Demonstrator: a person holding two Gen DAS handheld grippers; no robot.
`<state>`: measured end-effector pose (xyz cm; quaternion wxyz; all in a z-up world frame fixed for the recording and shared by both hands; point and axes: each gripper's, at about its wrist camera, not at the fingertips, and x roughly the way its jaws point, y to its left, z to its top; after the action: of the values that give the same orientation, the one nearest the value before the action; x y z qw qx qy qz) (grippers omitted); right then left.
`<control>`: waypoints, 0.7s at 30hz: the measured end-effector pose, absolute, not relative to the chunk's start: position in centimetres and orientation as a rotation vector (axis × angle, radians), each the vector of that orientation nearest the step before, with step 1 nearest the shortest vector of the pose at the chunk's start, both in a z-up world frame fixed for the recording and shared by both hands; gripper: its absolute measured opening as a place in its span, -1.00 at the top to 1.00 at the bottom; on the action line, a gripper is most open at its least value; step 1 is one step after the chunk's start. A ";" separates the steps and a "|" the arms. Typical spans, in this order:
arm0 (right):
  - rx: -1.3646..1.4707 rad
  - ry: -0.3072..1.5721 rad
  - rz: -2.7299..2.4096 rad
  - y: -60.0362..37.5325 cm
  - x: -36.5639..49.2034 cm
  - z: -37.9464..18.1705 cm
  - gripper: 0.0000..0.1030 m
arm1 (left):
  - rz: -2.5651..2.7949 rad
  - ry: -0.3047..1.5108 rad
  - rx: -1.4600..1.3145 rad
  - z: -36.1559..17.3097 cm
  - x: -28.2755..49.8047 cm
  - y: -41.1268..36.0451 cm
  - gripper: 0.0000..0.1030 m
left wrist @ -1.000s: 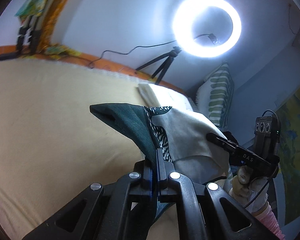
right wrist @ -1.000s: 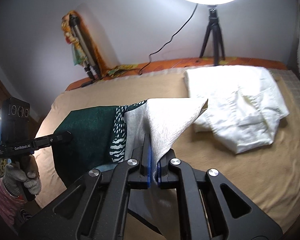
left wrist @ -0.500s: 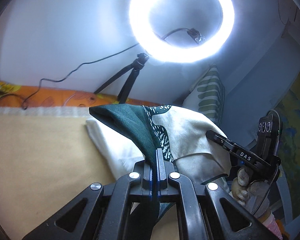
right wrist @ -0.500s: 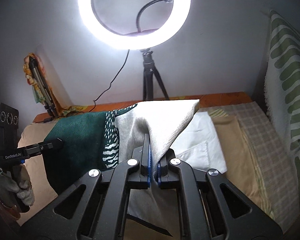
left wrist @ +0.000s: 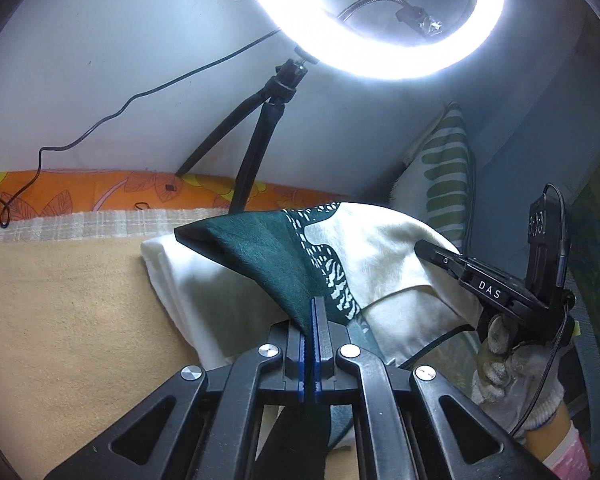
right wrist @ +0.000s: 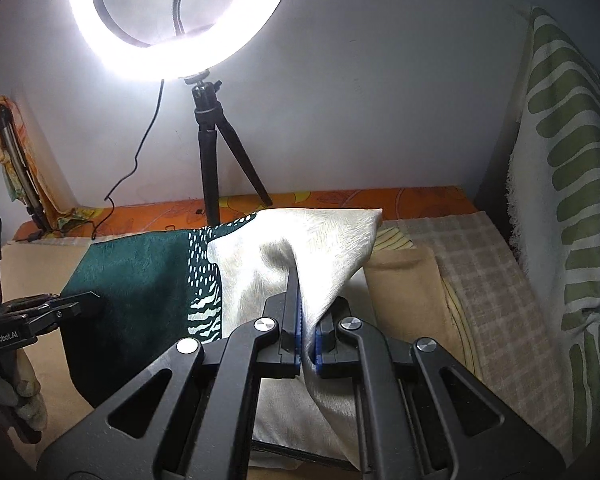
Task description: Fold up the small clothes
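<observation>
Evidently each tool, left tool and right tool, is clamped on a top corner of the dark-green-and-cream patterned cloth stretched between them, so lowering evenly keeps it taut.

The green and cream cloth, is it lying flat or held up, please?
Held up: the left gripper pinches the cloth's green end, the right gripper its cream end.

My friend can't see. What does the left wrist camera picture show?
The left gripper is shut on the dark green end of a green-and-cream cloth, while the right gripper pinches its cream end. Behind glows a ring light on a tripod, above a tan bed.
</observation>
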<state>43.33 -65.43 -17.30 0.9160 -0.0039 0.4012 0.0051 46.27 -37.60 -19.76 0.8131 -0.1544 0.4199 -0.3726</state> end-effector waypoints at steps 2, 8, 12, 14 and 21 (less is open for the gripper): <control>-0.022 0.841 -0.003 -65.7 43.6 -17.9 0.90 | -0.778 0.890 -0.298 -19.8 46.2 -37.7 1.00; -0.050 0.859 -0.074 -66.3 43.7 -18.4 0.89 | -0.742 0.878 -0.237 -19.4 45.9 -37.5 0.99; -0.075 0.870 -0.138 -66.7 43.8 -18.3 0.68 | -0.725 0.871 -0.209 -18.9 45.6 -37.4 0.58; -0.092 0.860 -0.172 -66.9 43.7 -18.1 0.35 | -0.710 0.859 -0.191 -18.4 45.3 -37.2 0.38; -0.108 0.829 -0.225 -66.7 42.0 -15.9 -0.08 | -0.668 0.863 -0.168 -16.5 44.0 -35.7 -0.18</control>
<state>41.97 -66.72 -15.89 0.9078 -0.0522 0.4016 -0.1093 43.97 -35.66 -16.54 0.8515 -0.0798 0.4099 -0.3172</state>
